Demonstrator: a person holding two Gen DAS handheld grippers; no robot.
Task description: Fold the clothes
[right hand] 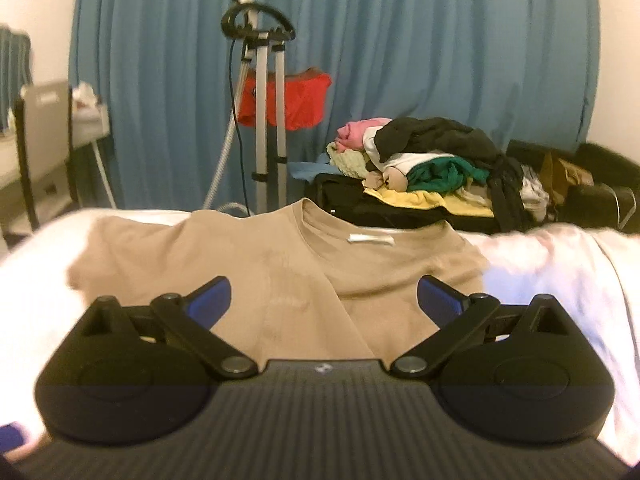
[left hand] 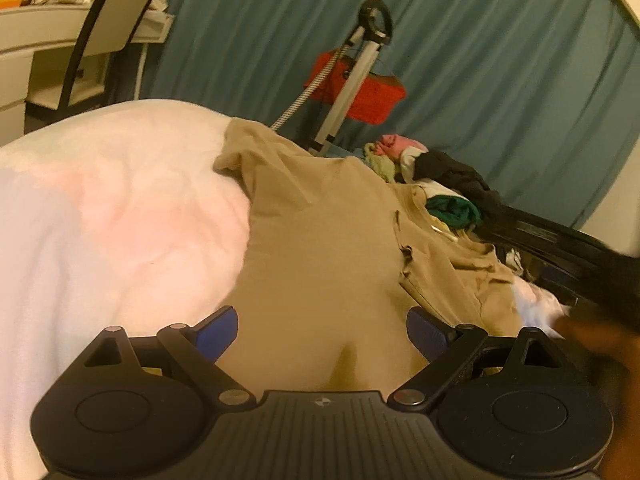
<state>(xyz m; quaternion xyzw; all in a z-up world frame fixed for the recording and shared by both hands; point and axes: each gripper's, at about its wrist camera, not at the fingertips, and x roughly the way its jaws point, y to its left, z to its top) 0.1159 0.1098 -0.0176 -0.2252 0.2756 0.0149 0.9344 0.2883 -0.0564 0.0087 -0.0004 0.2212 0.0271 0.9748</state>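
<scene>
A tan T-shirt [left hand: 320, 248] lies on the white bed [left hand: 100, 220], its right side folded over the body. In the right wrist view the shirt [right hand: 384, 280] shows its collar and white label, with one sleeve spread to the left. My left gripper [left hand: 322, 330] is open and empty, hovering over the shirt's lower part. My right gripper [right hand: 324, 300] is open and empty, just above the shirt's folded right half. A blurred dark shape, partly a hand, sits at the right edge of the left wrist view.
A pile of mixed clothes [right hand: 432, 164] sits on a black suitcase [right hand: 380, 204] beyond the bed. A garment steamer stand [right hand: 266, 120] with a red bag [right hand: 296, 100] stands before the blue curtain [right hand: 440, 40]. A chair [left hand: 108, 32] and desk are at far left.
</scene>
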